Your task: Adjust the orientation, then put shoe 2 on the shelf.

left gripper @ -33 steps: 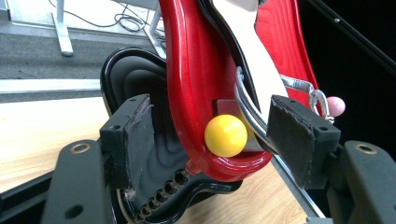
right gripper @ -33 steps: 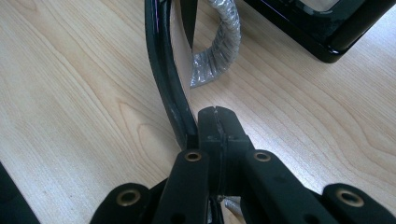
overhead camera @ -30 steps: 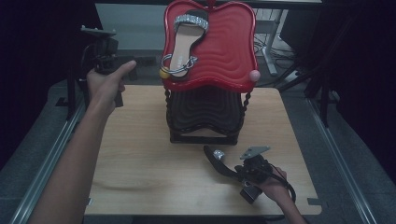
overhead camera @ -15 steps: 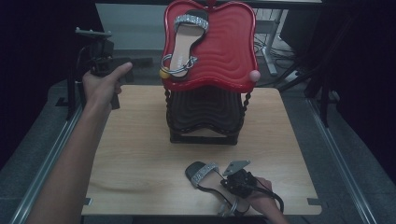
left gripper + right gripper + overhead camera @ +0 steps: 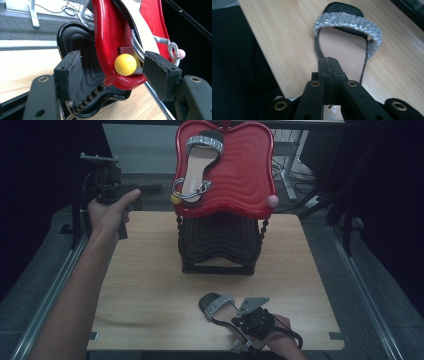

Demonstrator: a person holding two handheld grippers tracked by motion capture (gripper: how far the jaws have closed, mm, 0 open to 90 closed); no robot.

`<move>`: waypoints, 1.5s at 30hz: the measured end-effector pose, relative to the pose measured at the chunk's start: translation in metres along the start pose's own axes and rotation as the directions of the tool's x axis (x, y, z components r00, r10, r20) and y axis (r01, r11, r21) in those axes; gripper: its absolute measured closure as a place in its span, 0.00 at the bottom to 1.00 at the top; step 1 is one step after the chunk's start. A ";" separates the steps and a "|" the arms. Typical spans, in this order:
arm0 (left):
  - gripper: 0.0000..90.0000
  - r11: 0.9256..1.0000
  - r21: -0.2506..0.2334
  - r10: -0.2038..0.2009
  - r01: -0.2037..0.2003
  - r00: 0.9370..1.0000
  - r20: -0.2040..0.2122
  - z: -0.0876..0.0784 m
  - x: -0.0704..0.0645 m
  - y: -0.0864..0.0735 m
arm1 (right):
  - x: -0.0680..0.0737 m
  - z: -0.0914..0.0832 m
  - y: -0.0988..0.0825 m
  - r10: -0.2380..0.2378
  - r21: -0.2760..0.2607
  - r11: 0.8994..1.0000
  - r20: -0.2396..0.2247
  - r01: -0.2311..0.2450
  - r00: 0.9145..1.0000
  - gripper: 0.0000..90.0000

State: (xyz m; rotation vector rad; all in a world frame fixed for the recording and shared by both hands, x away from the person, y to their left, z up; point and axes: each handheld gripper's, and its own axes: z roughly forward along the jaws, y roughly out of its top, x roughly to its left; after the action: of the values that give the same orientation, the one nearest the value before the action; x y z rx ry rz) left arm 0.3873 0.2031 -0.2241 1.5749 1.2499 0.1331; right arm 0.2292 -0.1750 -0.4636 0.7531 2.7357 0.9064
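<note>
Change since a second ago: your right gripper (image 5: pixel 235 317) has carried the sandal (image 5: pixel 218 307) from the middle of the table (image 5: pixel 150 285), just in front of the black stand (image 5: pixel 220 245), down to the near edge; the toe now points away from you and to the left.
Left side over that second: your left gripper (image 5: pixel 107 182) has kept its place off the far left corner of the table.
Right gripper, jaws: pressed together, with no gap showing between the pads in the right gripper view.
Right gripper, hold: clamped on the sandal's tan insole (image 5: pixel 342 50), behind the glittering strap (image 5: pixel 348 21); the shoe lies ahead of the jaws, sole down on the wood.
Left gripper, jaws: well apart, and nothing is pinched.
Left gripper, what lies ahead: between the pads sit the rim of the red tray (image 5: pixel 110 37) and a yellow ball (image 5: pixel 125 64) at its lower edge; whether a pad touches the rim, you cannot tell.
Second sandal (image 5: pixel 197 167): it rests on the red tray, beyond and to the right of your left gripper.
</note>
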 end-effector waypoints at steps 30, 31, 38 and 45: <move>0.36 1.000 0.009 0.004 -0.004 1.000 -0.010 0.001 0.001 0.000 | 0.007 0.015 -0.008 -0.002 0.102 0.995 -0.062 0.008 0.998 0.99; 0.36 1.000 0.011 0.005 -0.005 1.000 -0.009 0.001 0.001 -0.001 | 0.007 0.015 -0.008 -0.001 0.103 0.995 -0.062 0.008 0.998 0.99; 0.36 1.000 0.011 0.002 -0.002 1.000 -0.006 0.002 0.000 -0.003 | 0.010 0.014 -0.008 -0.015 0.122 0.992 -0.073 0.024 0.997 0.99; 0.36 1.000 0.007 0.006 -0.006 1.000 -0.013 -0.001 0.001 -0.002 | 0.008 0.019 -0.010 -0.024 0.162 0.986 -0.062 0.034 0.998 0.99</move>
State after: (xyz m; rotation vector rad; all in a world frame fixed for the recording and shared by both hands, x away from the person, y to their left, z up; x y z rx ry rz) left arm 0.3862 0.2045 -0.2255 1.5862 1.2573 0.1427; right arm 0.2238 -0.1675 -0.4848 0.7219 2.8931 0.7177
